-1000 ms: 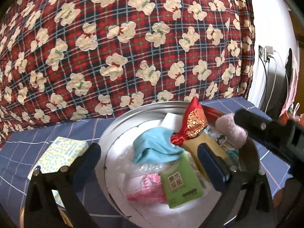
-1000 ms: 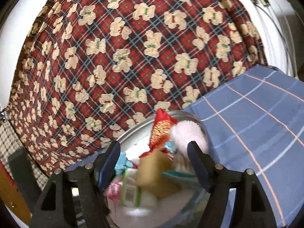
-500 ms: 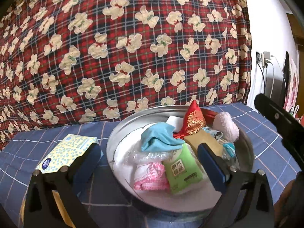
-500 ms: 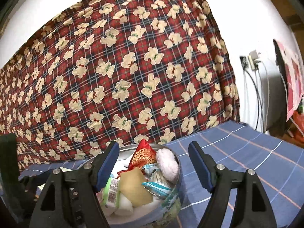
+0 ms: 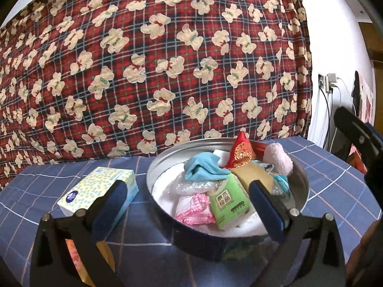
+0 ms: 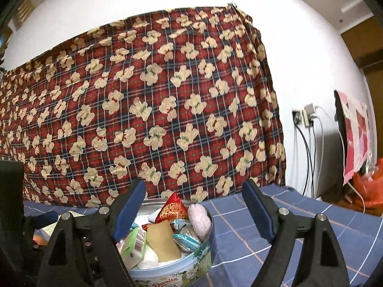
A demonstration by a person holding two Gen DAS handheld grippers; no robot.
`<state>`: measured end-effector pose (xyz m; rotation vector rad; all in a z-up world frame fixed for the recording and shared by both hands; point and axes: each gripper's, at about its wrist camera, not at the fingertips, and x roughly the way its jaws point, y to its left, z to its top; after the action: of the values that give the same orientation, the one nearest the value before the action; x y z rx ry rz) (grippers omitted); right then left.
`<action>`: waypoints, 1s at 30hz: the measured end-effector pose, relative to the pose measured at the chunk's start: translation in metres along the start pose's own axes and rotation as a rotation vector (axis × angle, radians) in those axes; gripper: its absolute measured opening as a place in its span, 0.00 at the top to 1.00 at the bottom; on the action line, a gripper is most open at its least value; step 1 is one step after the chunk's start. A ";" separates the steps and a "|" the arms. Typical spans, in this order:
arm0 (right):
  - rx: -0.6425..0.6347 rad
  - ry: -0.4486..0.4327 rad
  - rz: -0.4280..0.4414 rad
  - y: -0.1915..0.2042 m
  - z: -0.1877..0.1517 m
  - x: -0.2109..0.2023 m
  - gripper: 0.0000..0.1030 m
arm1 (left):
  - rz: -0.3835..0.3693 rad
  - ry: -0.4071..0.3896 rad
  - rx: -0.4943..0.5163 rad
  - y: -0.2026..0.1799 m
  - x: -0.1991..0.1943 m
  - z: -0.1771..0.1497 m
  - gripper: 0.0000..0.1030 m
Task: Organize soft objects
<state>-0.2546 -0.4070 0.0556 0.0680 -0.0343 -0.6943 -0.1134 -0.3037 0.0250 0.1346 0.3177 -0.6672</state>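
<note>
right gripper (image 6: 194, 211) opening, withdrawn from tin (image 6: 177, 269)

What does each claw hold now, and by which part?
Nothing is held. The left claw stands open in front of the tin, pads touching nothing. The right claw is opening, and nothing is between its pads.

tin (image 5: 296, 186) crammed; tissue box (image 5: 100, 192) left

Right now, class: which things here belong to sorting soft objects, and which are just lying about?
Job: round metal biscuit tin; teal cloth; fluffy pink puff; red-gold pouch; green tissue pack.
Lying about: yellow dotted tissue box; bear-print plaid blanket; wall chargers.
</note>
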 end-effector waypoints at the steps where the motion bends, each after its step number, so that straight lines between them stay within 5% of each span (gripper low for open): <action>1: -0.002 -0.004 -0.004 0.000 0.000 -0.002 0.17 | 0.001 -0.003 -0.001 0.001 -0.001 0.000 0.00; 30: -0.047 -0.021 -0.008 0.010 -0.001 -0.011 0.11 | 0.003 0.015 -0.057 0.010 -0.009 -0.006 0.00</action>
<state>-0.2560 -0.3922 0.0551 0.0161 -0.0380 -0.7037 -0.1151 -0.2896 0.0227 0.0863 0.3504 -0.6535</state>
